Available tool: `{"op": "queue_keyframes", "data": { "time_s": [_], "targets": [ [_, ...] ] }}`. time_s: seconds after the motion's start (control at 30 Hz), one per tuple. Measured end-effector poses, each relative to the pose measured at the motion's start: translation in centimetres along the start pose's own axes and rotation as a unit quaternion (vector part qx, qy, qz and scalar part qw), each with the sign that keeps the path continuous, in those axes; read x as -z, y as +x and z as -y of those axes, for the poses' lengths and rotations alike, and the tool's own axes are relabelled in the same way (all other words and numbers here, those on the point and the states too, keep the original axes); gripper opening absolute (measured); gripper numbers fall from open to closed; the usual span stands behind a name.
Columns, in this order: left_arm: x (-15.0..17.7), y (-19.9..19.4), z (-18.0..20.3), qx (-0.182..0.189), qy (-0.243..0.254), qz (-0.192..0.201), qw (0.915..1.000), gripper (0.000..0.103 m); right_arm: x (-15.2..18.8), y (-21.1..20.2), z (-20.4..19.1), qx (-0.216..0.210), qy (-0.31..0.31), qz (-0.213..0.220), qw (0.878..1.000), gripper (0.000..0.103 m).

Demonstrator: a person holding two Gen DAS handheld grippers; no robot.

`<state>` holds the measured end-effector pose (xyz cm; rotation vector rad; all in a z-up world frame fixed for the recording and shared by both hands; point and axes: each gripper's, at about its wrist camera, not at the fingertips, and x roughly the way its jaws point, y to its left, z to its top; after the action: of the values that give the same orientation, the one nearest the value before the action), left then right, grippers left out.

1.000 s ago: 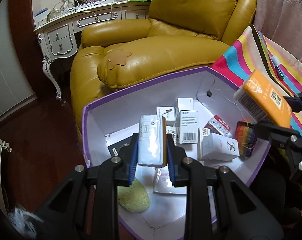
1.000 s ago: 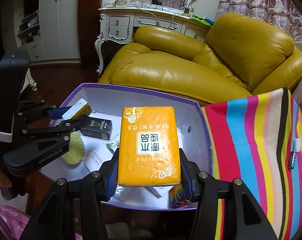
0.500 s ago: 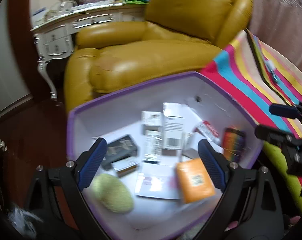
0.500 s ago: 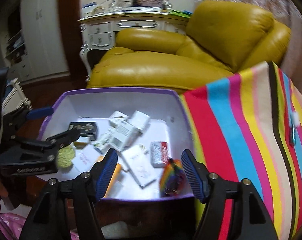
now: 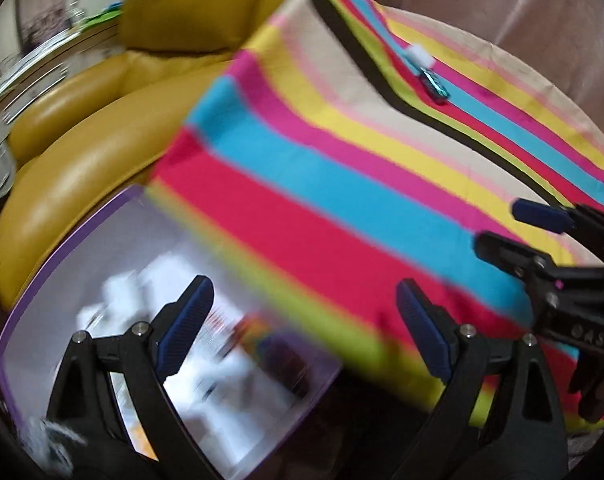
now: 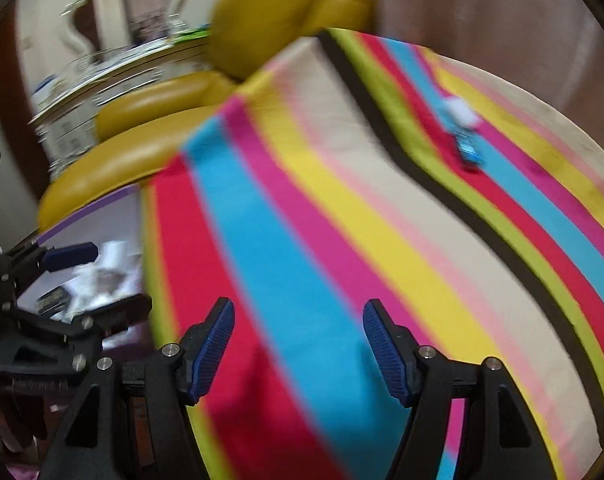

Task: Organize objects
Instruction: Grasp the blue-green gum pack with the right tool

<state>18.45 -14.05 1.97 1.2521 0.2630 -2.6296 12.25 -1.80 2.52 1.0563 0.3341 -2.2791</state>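
Both the left hand-held gripper [image 5: 303,320] and right hand-held gripper [image 6: 298,344] spread wide, empty, above the striped cloth [image 6: 381,240]; purple-rimmed box [image 5: 62,240] at its left edge, yellow armchair [image 5: 102,140] beyond.

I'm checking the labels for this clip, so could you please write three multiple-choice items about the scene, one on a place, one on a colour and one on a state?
1. Where does the small blue item lie?
A. in the box
B. on the striped cloth
C. on the armchair

2. What colour is the rim of the box?
A. purple
B. green
C. orange

3. What state is the right gripper in?
A. shut on a packet
B. shut on nothing
C. open and holding nothing

Answers: 1 B, it rests on the far stripes of the striped cloth. 2 A, a purple edge runs round the white walls. 3 C, the blue pads stand wide apart with only cloth between them.
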Motion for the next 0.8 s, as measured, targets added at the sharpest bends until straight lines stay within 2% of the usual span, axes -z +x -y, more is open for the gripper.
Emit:
{"op": "queue_keyframes", "data": {
  "time_s": [0.13, 0.33, 0.4, 0.47, 0.53, 0.6, 0.8],
  "targets": [
    [-5.3, 5.2, 4.5, 0.008, 0.022, 0.011, 0.9997, 0.094, -0.6, 1.6, 6.1, 0.045, 0.022, -0.009, 0.999, 0.068],
    [-10.7, 12.3, 8.3, -0.002, 0.031, 0.016, 0.9994, 0.094, -2.2, 5.0, 12.6, 0.07, 0.048, -0.036, 0.996, 0.068],
    [-11.9, 14.0, 8.6, 0.003, 0.032, -0.003, 0.9995, 0.094, -3.2, 6.3, 14.1, 0.073, 0.045, -0.042, 0.995, 0.068],
    [-12.5, 15.0, 8.5, 0.021, 0.024, -0.018, 0.9993, 0.096, -4.4, 7.3, 15.3, 0.075, 0.042, -0.044, 0.995, 0.068],
    [-12.4, 15.1, 8.5, 0.041, 0.027, -0.018, 0.9986, 0.101, -6.0, 8.9, 16.6, 0.08, 0.038, -0.042, 0.995, 0.068],
    [-12.2, 14.9, 8.2, 0.05, 0.023, -0.016, 0.9983, 0.102, -7.8, 10.3, 17.5, 0.082, 0.039, -0.037, 0.995, 0.068],
    [-12.1, 15.4, 9.5, 0.021, 0.055, -0.029, 0.9979, 0.103, -13.8, 15.6, 21.1, 0.076, 0.069, -0.022, 0.994, 0.068]
  ]
}}
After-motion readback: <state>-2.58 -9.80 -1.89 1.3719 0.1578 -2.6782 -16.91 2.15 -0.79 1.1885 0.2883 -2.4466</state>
